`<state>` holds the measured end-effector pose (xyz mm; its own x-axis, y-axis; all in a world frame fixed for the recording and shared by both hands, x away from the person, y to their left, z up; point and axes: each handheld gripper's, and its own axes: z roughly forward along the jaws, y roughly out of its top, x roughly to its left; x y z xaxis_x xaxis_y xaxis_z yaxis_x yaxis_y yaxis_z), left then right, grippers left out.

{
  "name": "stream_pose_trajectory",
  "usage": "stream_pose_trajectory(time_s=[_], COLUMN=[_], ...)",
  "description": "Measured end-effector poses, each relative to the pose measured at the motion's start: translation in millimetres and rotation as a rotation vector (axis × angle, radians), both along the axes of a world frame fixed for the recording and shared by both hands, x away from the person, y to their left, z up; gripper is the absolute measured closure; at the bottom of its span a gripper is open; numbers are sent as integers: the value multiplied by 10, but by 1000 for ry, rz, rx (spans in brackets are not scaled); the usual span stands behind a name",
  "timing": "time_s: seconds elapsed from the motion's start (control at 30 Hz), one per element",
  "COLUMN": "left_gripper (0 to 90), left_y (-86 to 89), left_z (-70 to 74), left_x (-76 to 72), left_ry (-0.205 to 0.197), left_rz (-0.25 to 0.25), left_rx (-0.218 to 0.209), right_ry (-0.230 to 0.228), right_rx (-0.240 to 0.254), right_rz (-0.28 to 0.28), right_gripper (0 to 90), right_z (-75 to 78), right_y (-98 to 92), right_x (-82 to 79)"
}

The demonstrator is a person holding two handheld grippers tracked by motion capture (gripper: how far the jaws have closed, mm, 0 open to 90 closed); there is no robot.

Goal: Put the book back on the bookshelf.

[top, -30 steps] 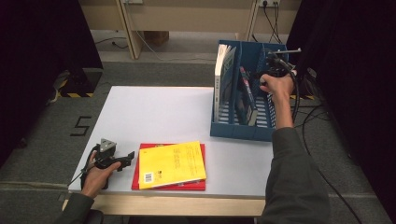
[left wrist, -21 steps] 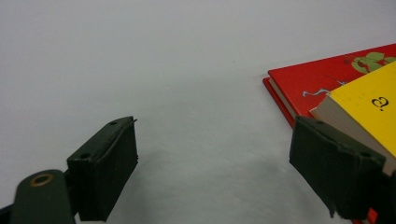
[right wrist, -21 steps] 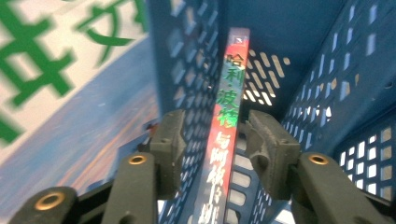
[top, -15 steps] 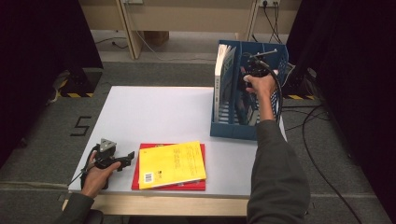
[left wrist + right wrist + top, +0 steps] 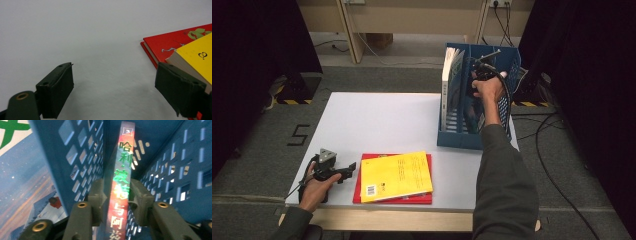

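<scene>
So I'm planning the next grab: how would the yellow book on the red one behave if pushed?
The yellow book looks stiff and thick, so it probably stays flat. Its glossy cover on the red book may let it slide off.

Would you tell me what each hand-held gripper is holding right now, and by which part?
Right hand-held gripper clamps a book by its spine; the left hand-held gripper holds nothing.

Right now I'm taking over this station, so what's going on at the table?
A person is filing books into the blue file rack. The right gripper, its jaws just closing, clamps the spine of a dark book standing in a rack slot; another book stands in the leftmost slot. The left gripper rests open beside a yellow book stacked on a red book.
</scene>
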<state>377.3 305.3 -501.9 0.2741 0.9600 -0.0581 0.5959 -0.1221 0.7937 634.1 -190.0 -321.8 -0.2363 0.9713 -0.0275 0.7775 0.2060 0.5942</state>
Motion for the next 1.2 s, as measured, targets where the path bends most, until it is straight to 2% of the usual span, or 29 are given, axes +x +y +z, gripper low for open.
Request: stream_pose_trajectory(time_s=[0.1,0.23,0.3,0.37,0.53,0.6,0.73,0.8,0.83,0.87,0.9,0.93,0.97,1.0,1.03,1.1,1.2], left_gripper=[145,145,146,145,145,145,146,146,145,146,145,145,146,146,145,146,146], left_y=[-2,-1,-1,4,7,7,12,11,9,9,8,8,5,1,-1,-4,-8], left_z=[1,3,1,3,2,3,2,0,-1,-1,2,2,1,-1,0,1,-3], left_x=[-3,-8,-9,-11,-14,-15,-14,-11,-9,-9,-11,-11,-11,-10,-11,-10,-1], left_ry=[-2,-5,-6,-4,-3,-3,-1,-1,0,0,2,2,1,-2,1,1,9], left_rz=[-2,-5,-6,-9,-4,-5,-1,0,-2,-2,-3,-3,-4,-5,-10,-10,-9], left_rx=[1,-3,-3,-6,-9,-9,-13,-13,-10,-10,-8,-8,-7,-6,-4,1,3], right_ry=[15,30,24,22,20,18,0,-29,-62,-62,-102,-102,-142,-142,-170,-192,-264], right_rx=[11,-9,-2,26,30,15,35,47,90,90,123,123,147,147,175,201,233], right_rz=[7,-5,-13,-23,-1,14,20,23,18,18,23,23,15,15,13,28,46], right_gripper=[685,701,702,698,698,707,715,717,733,733,748,748,749,749,749,750,751], right_z=[-7,-30,-38,-67,-120,-112,-100,-67,13,13,102,102,187,187,214,265,415], right_y=[41,148,140,116,98,98,79,49,12,12,-25,-25,-119,-119,-163,-219,-250], right_x=[10,73,99,133,185,185,155,112,34,34,-63,-63,-193,-193,-246,-333,-490])
